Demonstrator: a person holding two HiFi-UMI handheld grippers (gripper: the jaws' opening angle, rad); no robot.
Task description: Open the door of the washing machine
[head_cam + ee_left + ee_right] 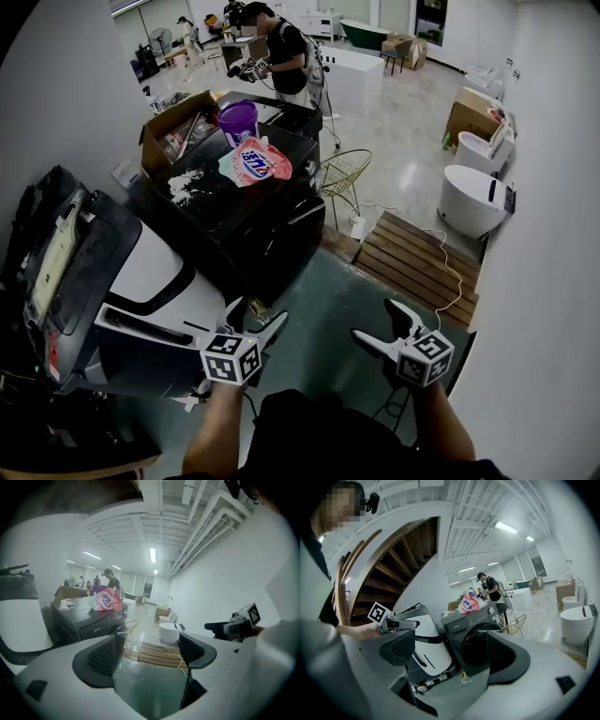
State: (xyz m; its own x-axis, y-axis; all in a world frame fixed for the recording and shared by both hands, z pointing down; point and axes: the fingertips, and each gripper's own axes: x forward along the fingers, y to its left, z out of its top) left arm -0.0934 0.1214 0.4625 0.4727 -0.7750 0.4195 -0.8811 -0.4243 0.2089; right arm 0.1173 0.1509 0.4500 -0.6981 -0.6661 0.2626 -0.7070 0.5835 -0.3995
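**Q:** How are the arms posed?

**A:** The left forearm [214,436] and the right forearm [442,427] are reaching up from the 6 o'clock edge of the head view. Each hand is sitting behind its tool's marker cube [232,359]. The left gripper [255,321] is pointing toward 1 o'clock and the right gripper [380,323] toward 10 o'clock. Both are hovering over the green floor [323,300], apart from each other.

**Q:** What are the tools doing?

**A:** Neither is gripping anything. In the left gripper view the jaws are standing wide apart, with only a distant wooden pallet [157,653] showing in the gap. In the right gripper view the jaws are equally spread and empty, and they are framing the round door [480,646] from a distance.

**Q:** Where is the task's object?

**A:** The black front-loading washing machine [267,234] is standing at 12 o'clock from the left gripper, clear of both tools. Its door appears to be lying flush with the front.

**Q:** Is any writing showing?

**A:** The front panel is showing the brand "Midea" in the right gripper view. The pink-and-white detergent pouch [255,161] on top is bearing blue lettering too blurred to read.
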